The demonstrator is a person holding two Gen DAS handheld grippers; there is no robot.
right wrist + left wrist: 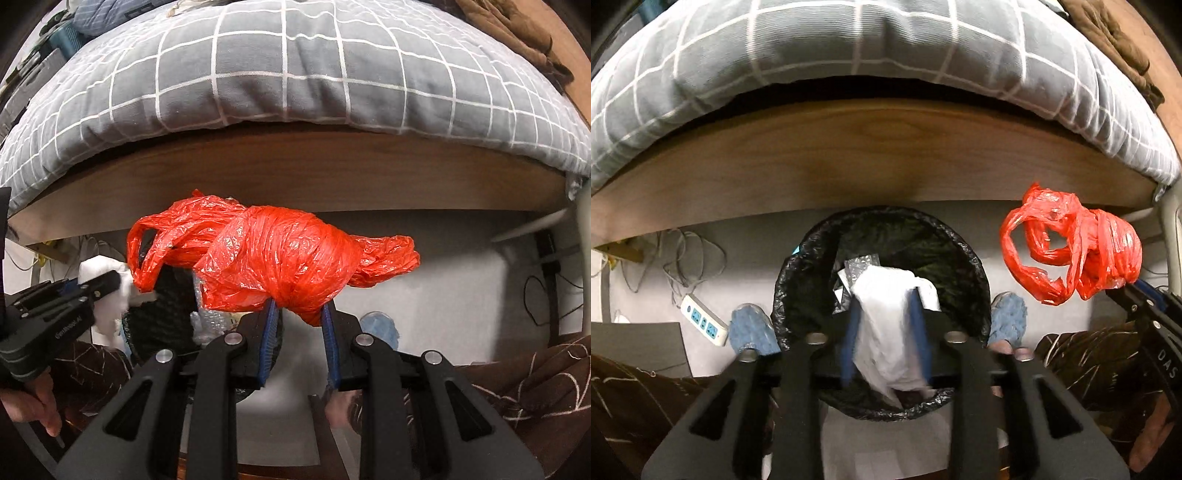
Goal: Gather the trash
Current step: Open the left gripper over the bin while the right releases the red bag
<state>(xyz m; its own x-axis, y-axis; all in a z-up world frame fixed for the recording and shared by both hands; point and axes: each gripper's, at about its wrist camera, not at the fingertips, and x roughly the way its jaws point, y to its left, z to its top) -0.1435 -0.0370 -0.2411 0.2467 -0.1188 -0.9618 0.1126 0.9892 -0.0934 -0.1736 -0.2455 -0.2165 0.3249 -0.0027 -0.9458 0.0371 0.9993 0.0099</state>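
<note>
Over the black-lined trash bin the left gripper is hanging, its blue-padded jaws pinching a crumpled white bag that is drooping across the bin's mouth. Only the left wrist view is looking straight down into the bin, showing a silvery wrapper lying inside behind the white bag, and the person's two blue slippers planted on either side of the rim. A white power strip with tangled cords is lying on the pale floor to the left of the bin.

To the right of the bin and higher up, the right gripper is clamping a knotted red plastic bag by its lower end. From the right wrist view this bag is filling the middle of the picture and hiding most of the bin, of which only a dark slice and some clear crinkled plastic are showing beneath it. That same view is catching the left gripper from the side, at the bin's left, with the white bag bulging from its tips.

Beyond the bin, a wooden bed rail is running across both views, and a grey checked quilt is spilling over it. Brown patterned fabric is crowding the near corners.
</note>
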